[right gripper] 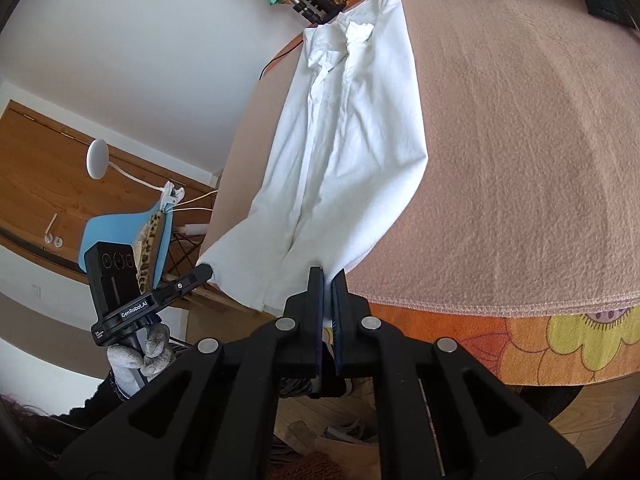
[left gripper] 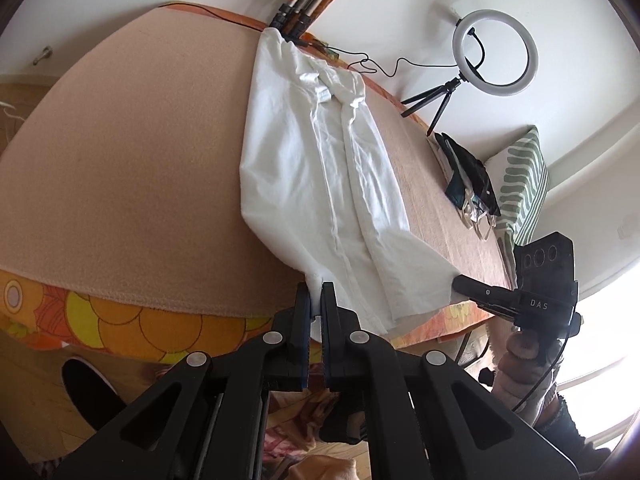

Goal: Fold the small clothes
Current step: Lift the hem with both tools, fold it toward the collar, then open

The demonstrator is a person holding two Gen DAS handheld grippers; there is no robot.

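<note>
Fingers (left gripper: 301, 312) pinching shirt (left gripper: 320, 176) hem, ring light (left gripper: 495, 52) (unlit) beyond

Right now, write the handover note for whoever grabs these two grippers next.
Left gripper: shut on the near hem of the white shirt, at one bottom corner.
Right gripper: shut on the same hem, at the other bottom corner.
The shirt lies lengthwise on the beige blanket, collar at the far edge, both sides already folded inward into a long strip; the hem hangs at the near edge.
Left to do: carry the hem up toward the collar, release, smooth.
A pile of dark clothes sits beside the striped pillow.
</note>
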